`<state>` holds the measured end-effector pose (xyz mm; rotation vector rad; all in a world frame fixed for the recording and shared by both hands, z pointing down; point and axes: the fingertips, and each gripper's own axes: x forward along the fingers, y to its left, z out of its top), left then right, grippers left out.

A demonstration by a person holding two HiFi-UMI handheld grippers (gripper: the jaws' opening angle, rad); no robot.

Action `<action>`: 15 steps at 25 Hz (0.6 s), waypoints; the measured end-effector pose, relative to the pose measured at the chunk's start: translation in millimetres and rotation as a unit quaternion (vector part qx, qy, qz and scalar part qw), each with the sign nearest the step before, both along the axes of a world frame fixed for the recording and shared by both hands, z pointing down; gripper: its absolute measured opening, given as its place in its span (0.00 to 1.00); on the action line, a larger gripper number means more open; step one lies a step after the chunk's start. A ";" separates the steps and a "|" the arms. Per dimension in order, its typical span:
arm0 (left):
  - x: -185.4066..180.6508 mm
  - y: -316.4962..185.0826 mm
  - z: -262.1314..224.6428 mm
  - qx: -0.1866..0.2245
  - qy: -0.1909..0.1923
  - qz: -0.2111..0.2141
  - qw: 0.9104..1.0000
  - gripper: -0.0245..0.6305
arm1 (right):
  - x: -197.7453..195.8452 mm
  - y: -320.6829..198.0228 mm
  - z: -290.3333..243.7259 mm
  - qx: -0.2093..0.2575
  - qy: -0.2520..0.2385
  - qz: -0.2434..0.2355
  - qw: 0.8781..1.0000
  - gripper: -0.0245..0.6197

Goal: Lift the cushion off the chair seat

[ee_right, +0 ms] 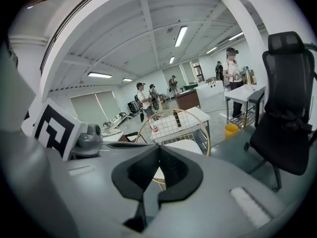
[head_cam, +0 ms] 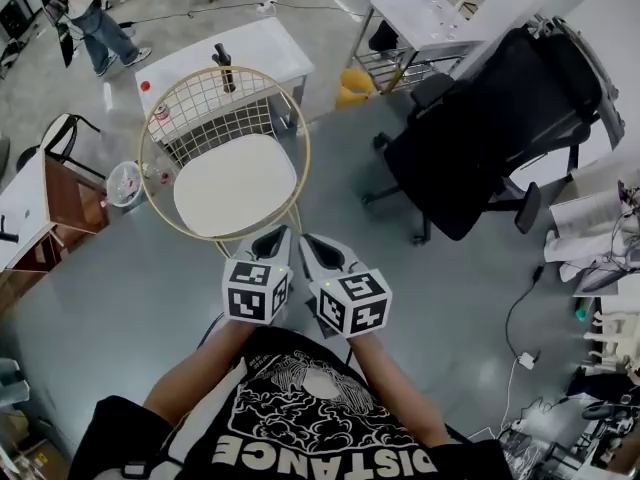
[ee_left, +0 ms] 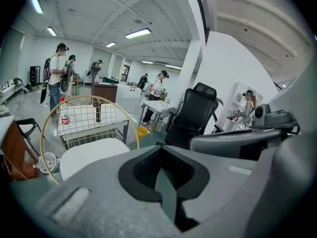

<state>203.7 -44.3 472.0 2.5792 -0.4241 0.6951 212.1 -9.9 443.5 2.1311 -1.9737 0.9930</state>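
The white round cushion (head_cam: 235, 183) lies on the seat of a chair with a gold ring and wire-grid back (head_cam: 215, 98). In the head view, both grippers hover side by side just in front of the seat's near edge, above the floor. My left gripper (head_cam: 268, 243) and right gripper (head_cam: 322, 251) both point at the chair and touch nothing. The left gripper (ee_left: 161, 145) is shut and empty, with the cushion (ee_left: 91, 152) ahead to its left. The right gripper (ee_right: 160, 145) has its tips together and is also empty, with the cushion (ee_right: 185, 147) just beyond them.
A black office chair (head_cam: 500, 128) stands to the right of the wire chair. Behind the chair is a white table (head_cam: 240, 53), and a wooden desk (head_cam: 60, 198) is at the left. An orange bin (head_cam: 352, 86) sits by a far table. People stand in the background, and cables lie on the floor at the right.
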 end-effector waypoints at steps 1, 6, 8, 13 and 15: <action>-0.5 -7.6 1.4 -0.005 0.001 -0.007 1.000 0.04 | 0.4 -8.8 0.7 -0.002 0.000 -0.005 1.000 0.03; 2.3 -46.5 14.4 -0.034 0.004 -0.050 0.998 0.04 | 5.5 -52.4 6.4 -0.020 0.004 -0.048 0.999 0.03; 2.7 -59.1 18.1 -0.047 0.009 -0.067 0.997 0.04 | 6.7 -66.9 9.7 -0.030 0.002 -0.066 0.997 0.03; -14.2 -91.9 25.0 -0.077 0.026 -0.106 0.991 0.04 | -7.4 -104.7 15.7 -0.046 -0.013 -0.105 0.993 0.03; -22.8 -101.2 30.7 -0.091 0.037 -0.122 0.988 0.04 | -15.3 -115.2 21.6 -0.055 -0.012 -0.125 0.991 0.03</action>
